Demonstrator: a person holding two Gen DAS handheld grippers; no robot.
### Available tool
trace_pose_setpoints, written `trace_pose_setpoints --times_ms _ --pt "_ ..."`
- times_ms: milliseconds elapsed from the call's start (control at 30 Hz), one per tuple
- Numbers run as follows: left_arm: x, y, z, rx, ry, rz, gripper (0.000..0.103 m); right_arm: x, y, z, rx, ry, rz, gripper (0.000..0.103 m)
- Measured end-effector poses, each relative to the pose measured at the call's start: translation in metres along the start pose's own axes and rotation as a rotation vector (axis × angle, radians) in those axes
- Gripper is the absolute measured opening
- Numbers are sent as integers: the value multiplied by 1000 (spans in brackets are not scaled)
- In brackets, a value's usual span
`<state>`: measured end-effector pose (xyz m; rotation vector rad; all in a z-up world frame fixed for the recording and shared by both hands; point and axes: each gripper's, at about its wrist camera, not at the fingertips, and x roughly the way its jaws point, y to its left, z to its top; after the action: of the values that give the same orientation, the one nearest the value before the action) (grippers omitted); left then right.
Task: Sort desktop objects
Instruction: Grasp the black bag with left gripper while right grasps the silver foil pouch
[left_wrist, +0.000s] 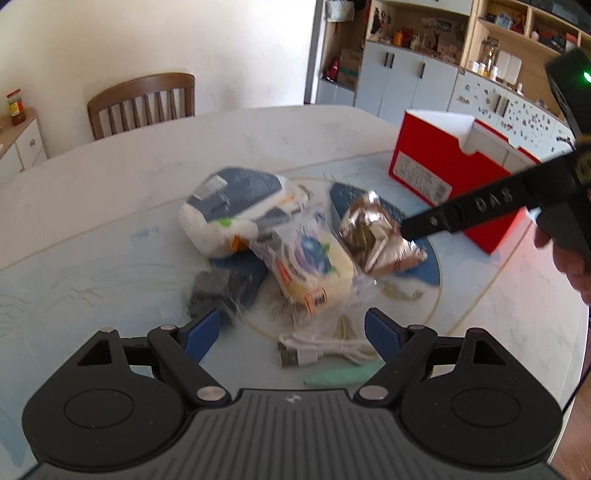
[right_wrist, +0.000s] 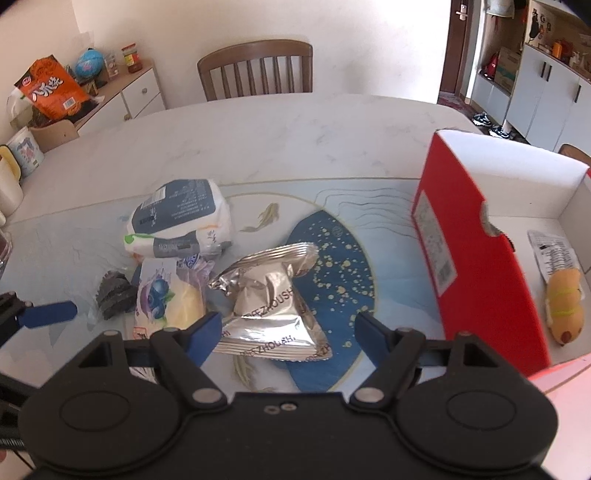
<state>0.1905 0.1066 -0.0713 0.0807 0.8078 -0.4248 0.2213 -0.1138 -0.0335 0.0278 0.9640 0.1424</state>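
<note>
A crinkled silver foil snack packet (right_wrist: 271, 306) lies on the pale marble table (right_wrist: 258, 129), between the spread blue fingers (right_wrist: 201, 334) of the right gripper (right_wrist: 286, 332). The left gripper (left_wrist: 291, 332), fingers also apart, hovers over a white coiled USB cable (left_wrist: 317, 352). An open red cardboard box (right_wrist: 476, 258) stands just right of the packet.
</note>
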Motion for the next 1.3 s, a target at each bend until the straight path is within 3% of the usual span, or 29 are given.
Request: trace_pose_setpoints --times_ms 133,267,567,967,1200,1300 --pt "1 -1 -4 7 -6 25 85 9 3 1 -11 11 3 79" --pt "-10 9 6 -7 -75 71 85 13 4 4 -15 11 5 79" --pt "17 45 19 -92 -23 116 85 28 3 9 -21 23 3 77" --pt "45 50 23 -109 7 103 85 57 9 17 -62 57 12 70" --pt "50 51 21 -117 33 98 62 61 10 16 -67 72 36 61" --pt "51 52 19 -124 43 97 57 62 11 17 -72 75 41 59"
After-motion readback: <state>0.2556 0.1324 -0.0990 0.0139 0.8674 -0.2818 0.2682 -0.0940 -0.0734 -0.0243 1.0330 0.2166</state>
